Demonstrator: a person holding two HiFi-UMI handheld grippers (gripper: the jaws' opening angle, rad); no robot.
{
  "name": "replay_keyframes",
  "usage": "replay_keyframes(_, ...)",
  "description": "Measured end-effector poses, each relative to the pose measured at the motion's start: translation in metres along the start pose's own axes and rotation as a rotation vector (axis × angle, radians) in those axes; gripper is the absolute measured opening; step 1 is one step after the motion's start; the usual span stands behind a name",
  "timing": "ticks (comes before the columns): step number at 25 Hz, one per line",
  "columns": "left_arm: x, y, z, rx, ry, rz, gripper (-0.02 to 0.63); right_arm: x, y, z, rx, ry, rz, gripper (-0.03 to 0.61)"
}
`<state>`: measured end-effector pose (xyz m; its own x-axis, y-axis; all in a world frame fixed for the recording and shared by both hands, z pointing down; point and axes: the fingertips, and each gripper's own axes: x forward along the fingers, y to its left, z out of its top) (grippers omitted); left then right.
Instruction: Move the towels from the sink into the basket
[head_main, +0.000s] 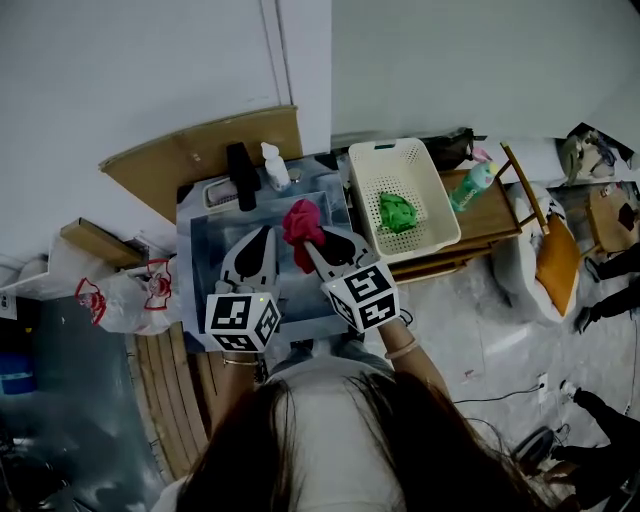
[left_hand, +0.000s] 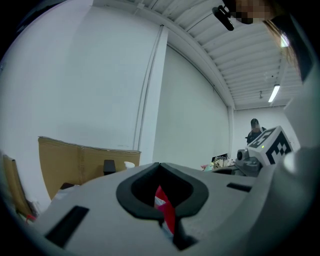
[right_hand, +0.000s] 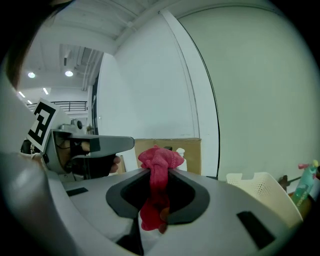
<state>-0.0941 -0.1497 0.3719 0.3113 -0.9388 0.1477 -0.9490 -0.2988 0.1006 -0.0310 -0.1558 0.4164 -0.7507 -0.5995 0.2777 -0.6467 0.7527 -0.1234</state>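
A red towel hangs bunched above the grey sink, and my right gripper is shut on it. In the right gripper view the towel bulges over the jaw tips of that gripper and trails down between them. My left gripper hovers just left of the towel with its jaws together and holding nothing. In the left gripper view its tips meet, and a scrap of red shows through the gap behind them. A green towel lies in the white basket to the right of the sink.
A black faucet and a white soap bottle stand at the sink's back edge. A green bottle stands on the wooden stand right of the basket. A plastic bag lies left of the sink. Cardboard leans on the wall behind.
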Motion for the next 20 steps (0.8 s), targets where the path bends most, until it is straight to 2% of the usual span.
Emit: replay_keyframes(20,0.062,-0.080,-0.008,-0.004,0.008,-0.072,0.009,-0.063,-0.092,-0.009,0.017,-0.006,-0.101,0.097)
